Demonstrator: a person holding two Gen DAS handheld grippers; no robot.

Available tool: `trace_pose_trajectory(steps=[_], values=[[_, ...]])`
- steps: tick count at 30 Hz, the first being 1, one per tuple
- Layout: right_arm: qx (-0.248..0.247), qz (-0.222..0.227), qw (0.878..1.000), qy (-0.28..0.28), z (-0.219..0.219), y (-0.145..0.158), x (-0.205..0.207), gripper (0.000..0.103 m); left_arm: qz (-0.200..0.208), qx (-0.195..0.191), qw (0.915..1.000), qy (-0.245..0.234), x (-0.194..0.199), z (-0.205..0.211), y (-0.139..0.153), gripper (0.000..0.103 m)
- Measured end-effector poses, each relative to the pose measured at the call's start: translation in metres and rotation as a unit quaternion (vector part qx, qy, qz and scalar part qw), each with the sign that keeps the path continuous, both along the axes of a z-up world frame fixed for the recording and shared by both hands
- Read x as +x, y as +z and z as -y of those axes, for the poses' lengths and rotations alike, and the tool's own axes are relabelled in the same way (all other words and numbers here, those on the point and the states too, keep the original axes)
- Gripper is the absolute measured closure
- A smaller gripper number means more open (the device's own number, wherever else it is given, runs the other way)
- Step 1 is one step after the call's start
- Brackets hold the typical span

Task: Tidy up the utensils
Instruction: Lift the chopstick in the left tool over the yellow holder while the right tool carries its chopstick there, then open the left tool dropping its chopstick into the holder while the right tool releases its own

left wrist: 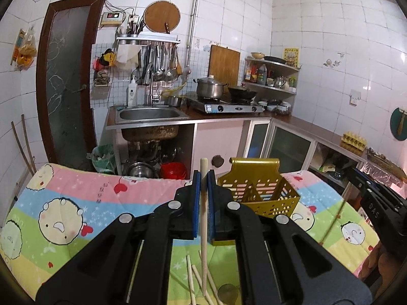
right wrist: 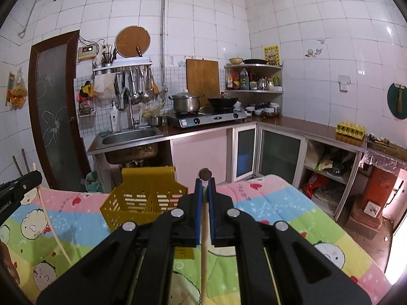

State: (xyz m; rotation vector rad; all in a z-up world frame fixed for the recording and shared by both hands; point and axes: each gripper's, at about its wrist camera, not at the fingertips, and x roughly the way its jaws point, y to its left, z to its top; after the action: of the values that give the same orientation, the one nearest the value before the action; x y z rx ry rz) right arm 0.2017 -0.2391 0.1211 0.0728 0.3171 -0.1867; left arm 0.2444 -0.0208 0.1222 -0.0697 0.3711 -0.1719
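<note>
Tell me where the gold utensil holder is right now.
The gold utensil holder stands on the cartoon-print quilt, just beyond the left tongs and slightly right of them; in the right wrist view it sits left of the right tongs.

Pale wooden chopstick point(left wrist: 203, 218), perforated metal holder point(left wrist: 257, 188)

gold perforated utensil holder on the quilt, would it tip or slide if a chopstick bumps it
The gold perforated metal utensil holder looks light, being thin sheet full of slots, so a bump would probably shift it. It sits on the soft cartoon-print quilt, an uneven base, so it may rock. Its tall back plate could make it tip backward.
</note>
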Motion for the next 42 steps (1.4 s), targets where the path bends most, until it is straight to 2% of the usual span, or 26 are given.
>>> trace_pose_trajectory(steps=[7,19,27,31,34,42], values=[[-0.003,0.022,1.0,0.008,-0.003,0.026,0.009,0.098,0.018,0.001,0.9998,-0.004,0.005,0.007,0.02,0.098],[-0.006,0.07,0.997,0.022,-0.008,0.097,0.024,0.098,0.061,-0.023,0.9979,-0.007,0.032,0.023,0.082,0.098],[-0.012,0.087,0.996,0.026,-0.02,0.128,0.058,0.098,0.103,-0.035,0.994,-0.006,0.046,0.038,0.118,0.098],[-0.012,0.089,0.996,0.027,-0.022,0.129,0.075,0.098,0.113,-0.024,0.9933,0.001,0.065,0.051,0.116,0.098],[-0.008,0.08,0.996,0.028,-0.021,0.118,0.094,0.098,0.105,-0.019,0.9943,0.0,0.085,0.06,0.103,0.098],[-0.001,0.033,0.999,0.036,-0.008,0.053,0.127,0.098,0.046,0.011,0.9988,-0.015,0.125,0.071,0.03,0.098]])
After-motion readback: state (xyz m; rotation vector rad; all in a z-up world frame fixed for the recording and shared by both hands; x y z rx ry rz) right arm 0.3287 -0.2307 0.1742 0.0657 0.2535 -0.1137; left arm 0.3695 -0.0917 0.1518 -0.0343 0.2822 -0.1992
